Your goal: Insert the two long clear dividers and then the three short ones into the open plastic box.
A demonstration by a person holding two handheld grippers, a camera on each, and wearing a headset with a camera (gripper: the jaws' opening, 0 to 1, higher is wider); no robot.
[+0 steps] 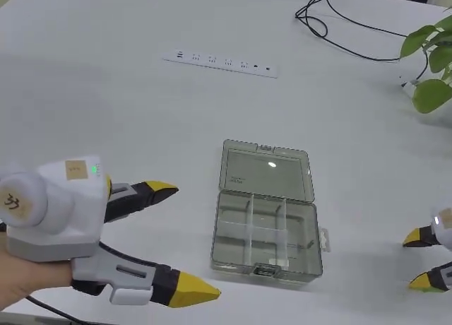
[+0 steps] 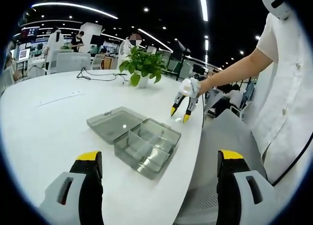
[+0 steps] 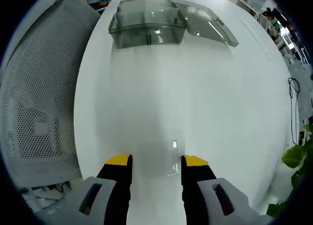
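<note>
Left gripper (image 1: 185, 240): jaws spread wide with nothing between them, over the table (image 1: 141, 113) just left of the box.
Right gripper (image 1: 418, 260): jaws apart, well right of the box.
Loose divider (image 3: 173, 159): a small clear piece lying flat between the right gripper's tips (whether it touches one, I cannot tell).
Box (image 1: 311, 251): mid-table, lid laid back, clear dividers (image 1: 265, 229) standing inside.
Far side: power strip (image 1: 222, 62), black cable (image 1: 332, 25), plant (image 1: 431, 63).

Bright overhead light, fisheye edges
</note>
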